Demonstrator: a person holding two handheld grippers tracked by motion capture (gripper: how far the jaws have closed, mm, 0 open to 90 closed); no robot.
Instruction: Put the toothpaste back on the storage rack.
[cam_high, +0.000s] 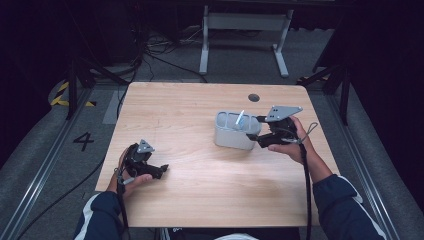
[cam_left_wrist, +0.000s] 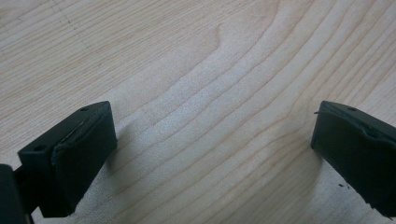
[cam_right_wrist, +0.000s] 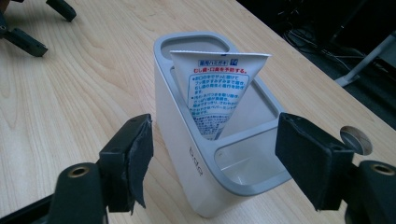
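Toothpaste tube (cam_right_wrist: 215, 88) stands cap-down and leaning in the middle compartment of the white holder (cam_right_wrist: 187, 154), which sits on the wooden table (cam_high: 200, 200) at about two o'clock from the table's centre in the high view.

Starting at the left, the left gripper (cam_high: 162, 170) rests low over bare wood near eight o'clock, jaws spread wide with nothing between them. It is well apart from the holder and poses little risk where it is.

Moving right, the tube tilts toward one side of its slot, crimped end (cam_right_wrist: 219, 55) up. I judge it could tip further or lift out if the holder is jolted.

At the right, the right gripper (cam_right_wrist: 212, 161) has its jaws apart, one on each side of the holder's near end, and neither pad presses on the wall. The danger here is in pulling back: if the hand withdraws crookedly, the pad at three o'clock could catch the grey rim (cam_right_wrist: 261, 184) and drag or topple the light holder. A straight retreat toward six o'clock looks safest.
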